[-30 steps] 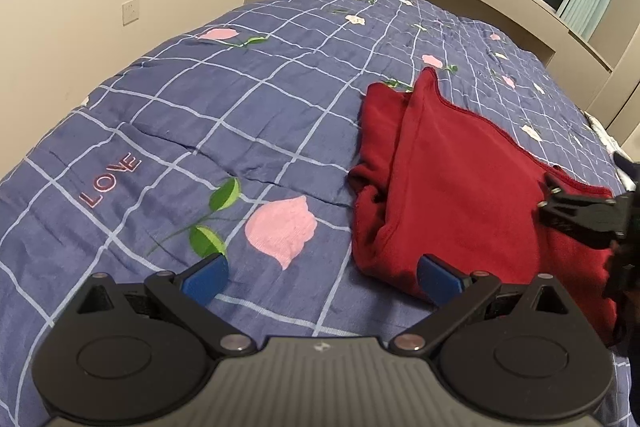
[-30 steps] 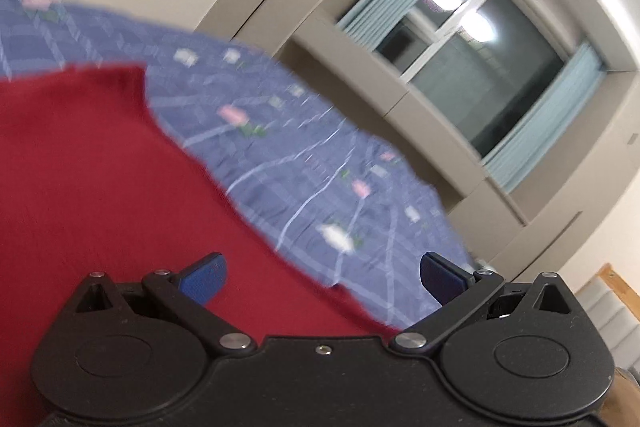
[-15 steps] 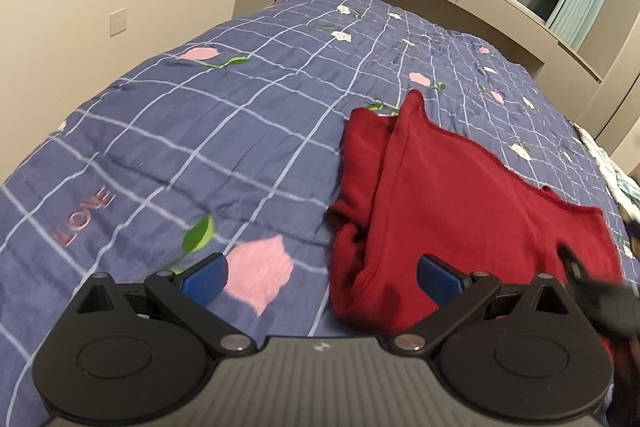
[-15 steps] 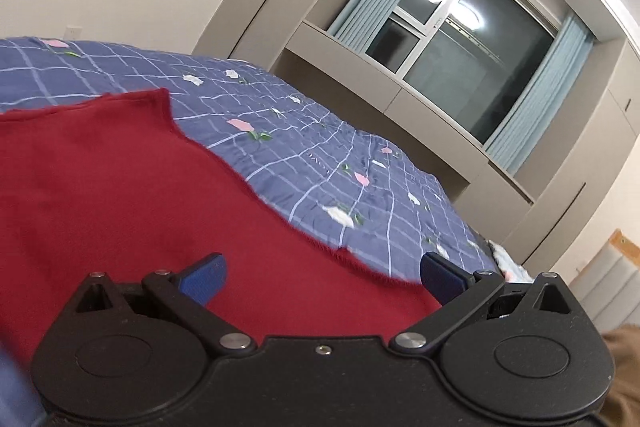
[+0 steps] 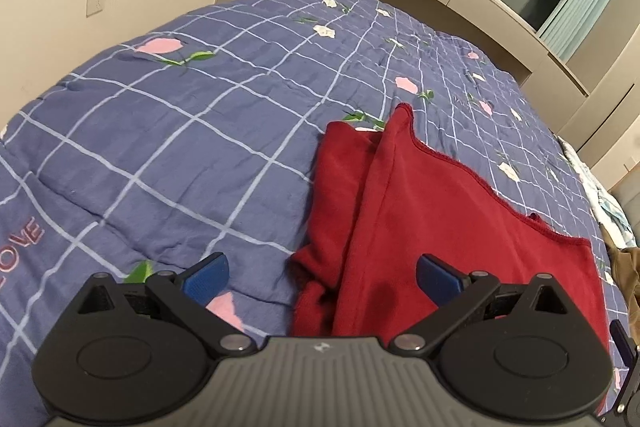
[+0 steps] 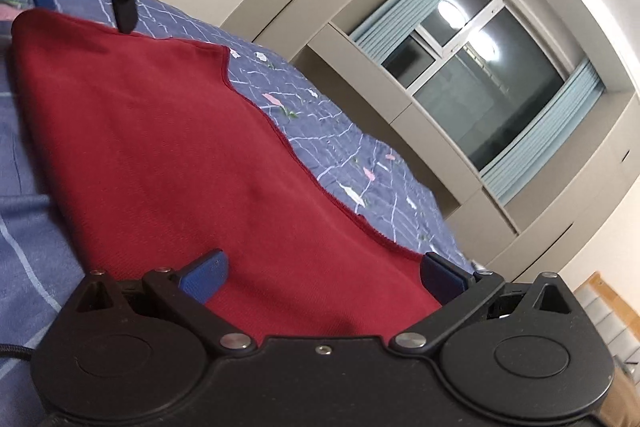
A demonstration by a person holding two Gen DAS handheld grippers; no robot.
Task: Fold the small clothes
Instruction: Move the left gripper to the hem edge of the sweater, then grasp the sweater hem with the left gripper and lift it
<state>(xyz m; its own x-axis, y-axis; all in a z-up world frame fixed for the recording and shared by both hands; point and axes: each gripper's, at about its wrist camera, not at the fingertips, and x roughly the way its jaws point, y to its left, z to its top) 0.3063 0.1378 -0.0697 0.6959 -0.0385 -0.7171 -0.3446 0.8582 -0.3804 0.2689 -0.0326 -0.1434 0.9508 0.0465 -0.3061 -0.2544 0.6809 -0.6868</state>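
Right now the dark red knit garment (image 5: pixel 420 227) lies on the blue checked quilt with pink flowers (image 5: pixel 180 131) that covers the bed, its left side already doubled into a narrow flap. I hold my left gripper (image 5: pixel 320 273) low over that near left edge, jaws wide and empty, straddling the fold. My right gripper (image 6: pixel 324 273) sits at the near right corner, jaws wide too, so I judge both are lined up to pinch the hem.

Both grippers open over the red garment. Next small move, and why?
Probably lower the left gripper onto the bunched near-left edge of the red garment and close. Both sets of jaws stand open and empty, and that side lies rumpled on the blue bedspread.
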